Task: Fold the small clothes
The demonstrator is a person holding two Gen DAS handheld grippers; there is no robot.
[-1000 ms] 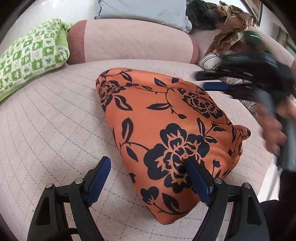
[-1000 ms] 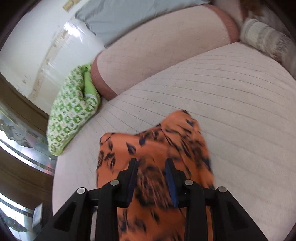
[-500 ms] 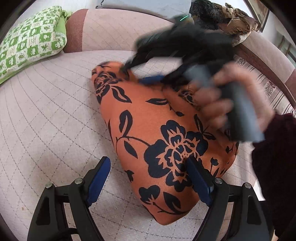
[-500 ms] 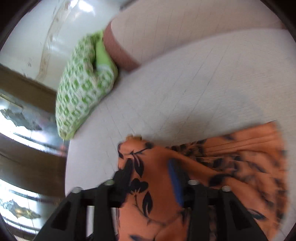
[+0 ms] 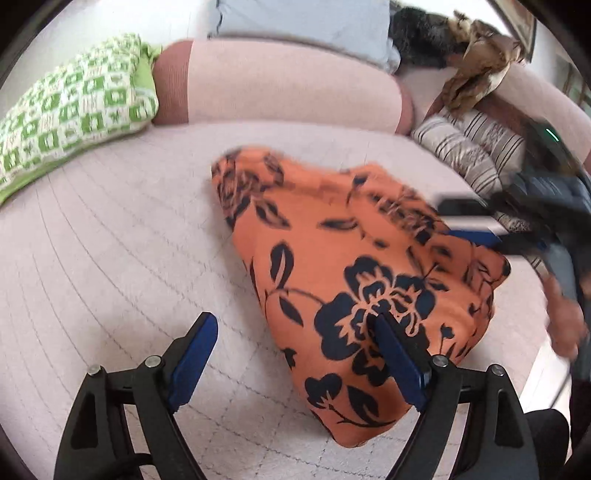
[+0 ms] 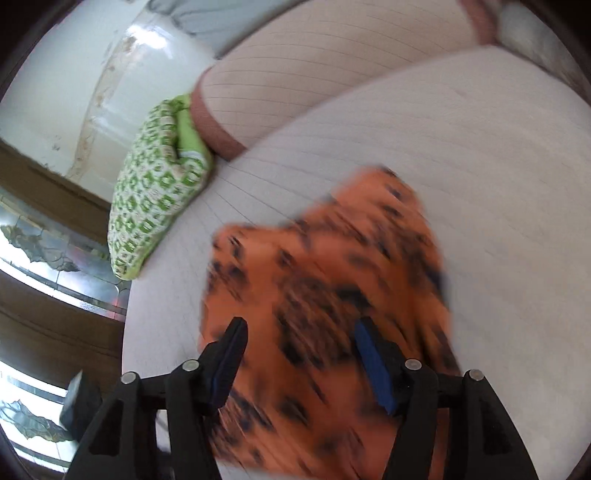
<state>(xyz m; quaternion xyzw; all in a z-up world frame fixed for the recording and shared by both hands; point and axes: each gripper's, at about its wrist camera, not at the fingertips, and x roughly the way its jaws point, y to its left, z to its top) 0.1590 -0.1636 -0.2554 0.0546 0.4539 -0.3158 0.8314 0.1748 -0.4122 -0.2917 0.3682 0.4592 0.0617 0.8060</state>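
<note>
An orange garment with black flowers (image 5: pixel 354 273) lies folded on the pale quilted bed (image 5: pixel 110 258). My left gripper (image 5: pixel 295 354) is open and low at the garment's near left edge, its right finger against the cloth. My right gripper (image 5: pixel 476 221) is seen at the garment's right side, blurred by motion. In the right wrist view the right gripper (image 6: pixel 299 354) is open above the blurred garment (image 6: pixel 325 280) with nothing between the fingers.
A green and white patterned pillow (image 5: pixel 70 110) lies at the bed's left. A pink bolster (image 5: pixel 280 88) runs along the back with a grey pillow (image 5: pixel 303 18) behind. Striped cushions (image 5: pixel 469 147) and brown cloth (image 5: pixel 476 70) sit at the back right.
My right gripper opened and swung across the garment's far end, then drew back to the right. The left gripper stayed put, open.
</note>
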